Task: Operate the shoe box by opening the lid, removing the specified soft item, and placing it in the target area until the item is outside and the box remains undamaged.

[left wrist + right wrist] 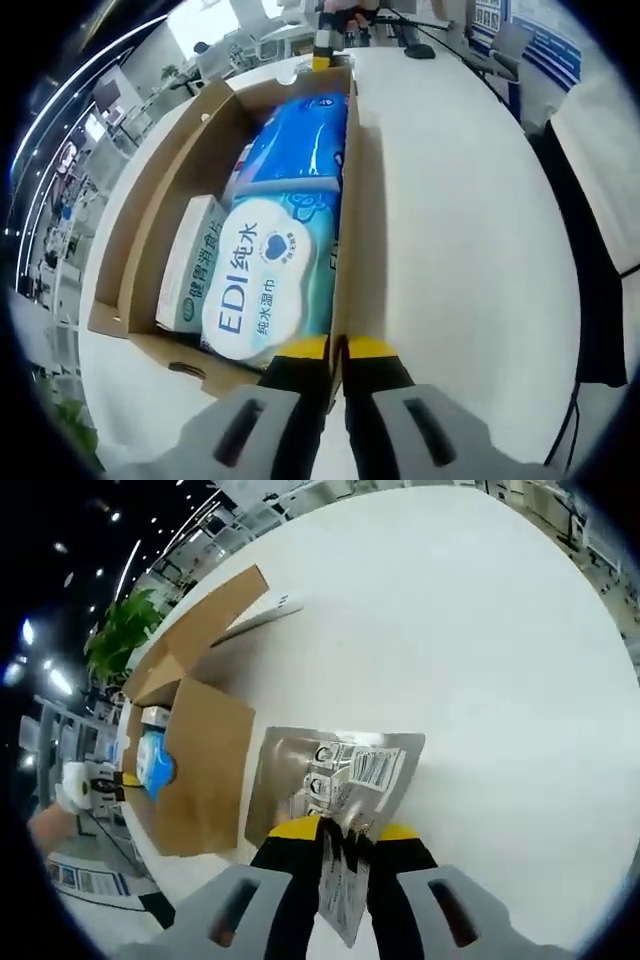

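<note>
The right gripper (345, 832) is pinched tight on the near edge of a silver pouch (335, 770). The pouch lies flat on the white table (480, 630), just beside the open shoe box (200, 770), so it is already outside. It looks thin, light and floppy, and maybe a bit slippery, so an edge is a good place to hold it.

The left gripper (338, 352) is squeezed onto the box's side wall (347, 200), keeping it steady. A wet wipes pack (270, 280), a blue pack (305, 135) and a small carton (190, 265) sit inside. The room behind looks like an office, though it is blurry.
</note>
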`<action>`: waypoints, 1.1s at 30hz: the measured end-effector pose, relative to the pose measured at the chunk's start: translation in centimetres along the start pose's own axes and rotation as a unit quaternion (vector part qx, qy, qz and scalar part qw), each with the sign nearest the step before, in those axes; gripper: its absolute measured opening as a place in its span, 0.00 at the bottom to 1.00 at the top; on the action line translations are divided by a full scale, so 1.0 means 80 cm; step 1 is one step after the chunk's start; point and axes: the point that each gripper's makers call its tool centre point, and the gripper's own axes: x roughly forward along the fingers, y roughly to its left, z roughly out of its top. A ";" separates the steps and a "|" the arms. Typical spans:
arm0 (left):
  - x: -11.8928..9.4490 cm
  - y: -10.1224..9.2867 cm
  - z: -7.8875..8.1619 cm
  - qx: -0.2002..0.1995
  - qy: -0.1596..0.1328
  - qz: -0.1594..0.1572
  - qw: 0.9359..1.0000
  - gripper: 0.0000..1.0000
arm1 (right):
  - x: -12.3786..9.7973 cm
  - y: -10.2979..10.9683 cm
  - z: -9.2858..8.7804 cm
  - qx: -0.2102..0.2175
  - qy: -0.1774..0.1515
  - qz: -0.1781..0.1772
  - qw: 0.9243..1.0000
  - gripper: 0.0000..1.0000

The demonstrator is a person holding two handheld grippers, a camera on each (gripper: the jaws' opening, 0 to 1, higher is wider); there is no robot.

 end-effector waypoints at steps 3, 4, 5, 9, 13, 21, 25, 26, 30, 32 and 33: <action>0.000 0.000 0.000 0.000 0.000 0.002 1.000 0.03 | -0.003 0.006 -0.005 0.000 0.004 -0.002 1.000 0.14; 0.000 -0.001 0.000 0.001 0.000 0.002 1.000 0.03 | -0.002 0.005 -0.005 -0.002 0.006 0.000 1.000 0.15; 0.000 -0.001 0.000 0.002 0.001 0.003 1.000 0.03 | -0.001 0.004 -0.004 -0.002 0.006 -0.001 1.000 0.15; 0.000 0.000 0.000 -0.002 0.000 0.007 1.000 0.03 | 0.002 -0.001 -0.004 -0.013 0.011 -0.012 1.000 0.19; 0.000 0.000 0.000 -0.004 0.001 0.008 1.000 0.03 | -0.001 -0.006 -0.006 -0.021 0.016 -0.021 0.999 0.21; 0.000 0.000 0.000 -0.002 -0.001 0.008 1.000 0.03 | -0.021 -0.010 -0.010 -0.081 -0.012 -0.078 0.994 0.23; 0.000 0.000 0.000 -0.002 -0.001 0.007 1.000 0.03 | -0.037 -0.013 0.003 -0.098 -0.052 -0.112 0.987 0.21; 0.000 0.000 0.000 -0.001 -0.001 0.008 1.000 0.03 | -0.039 -0.004 0.002 -0.099 -0.055 -0.106 0.988 0.21; 0.000 0.000 0.000 -0.001 -0.001 0.008 1.000 0.03 | -0.042 0.014 0.018 -0.129 -0.104 -0.109 0.980 0.22; 0.000 0.000 0.001 -0.002 -0.001 0.007 1.000 0.03 | -0.039 0.023 0.019 -0.154 -0.118 -0.117 0.974 0.24; 0.000 0.000 0.001 -0.002 -0.001 0.008 1.000 0.03 | -0.036 0.028 0.017 -0.161 -0.120 -0.118 0.972 0.25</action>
